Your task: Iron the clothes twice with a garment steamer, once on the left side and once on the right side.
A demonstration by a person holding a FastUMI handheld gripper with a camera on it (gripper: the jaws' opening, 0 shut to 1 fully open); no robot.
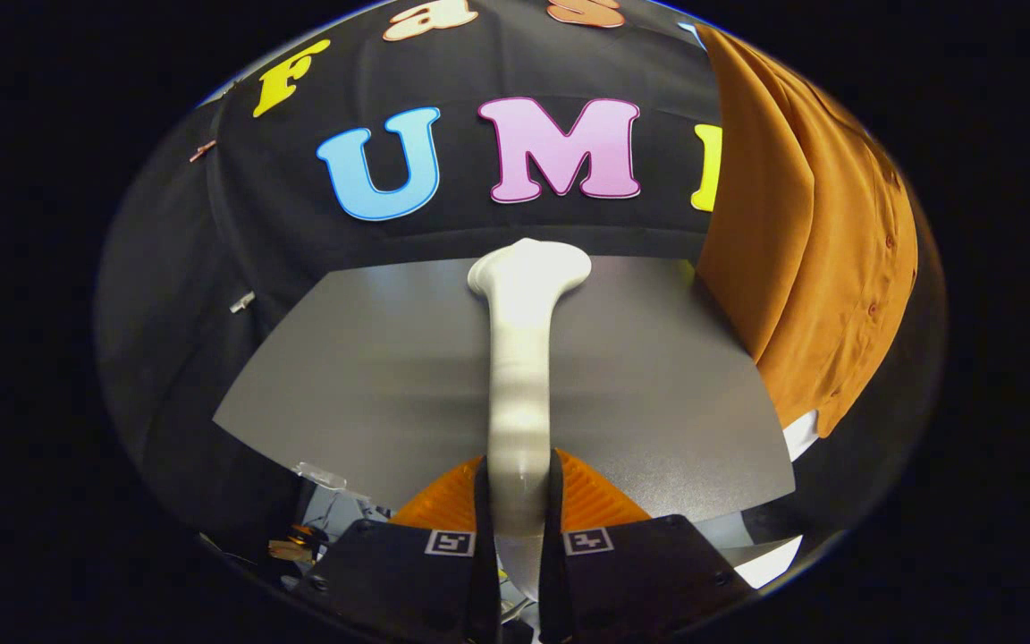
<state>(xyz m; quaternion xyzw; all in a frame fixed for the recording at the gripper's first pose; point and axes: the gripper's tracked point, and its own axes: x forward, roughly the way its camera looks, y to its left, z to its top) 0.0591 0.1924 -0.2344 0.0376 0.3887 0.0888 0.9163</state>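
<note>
Smooth grey worktop (372, 376), matte, lay below the black cloth wall. Tool (519, 501) pinched the slim handle of a glossy white garment steamer (519, 358), flared head pointing forward. Beyond, to the right, a rust-orange buttoned shirt (801, 250) hung in soft folds.

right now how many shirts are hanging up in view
1. A single orange shirt hangs beyond the claw, off to one side by the table edge. The claw is shut on the white steamer, whose head points at the booth wall. Others could hang out of sight.
</note>
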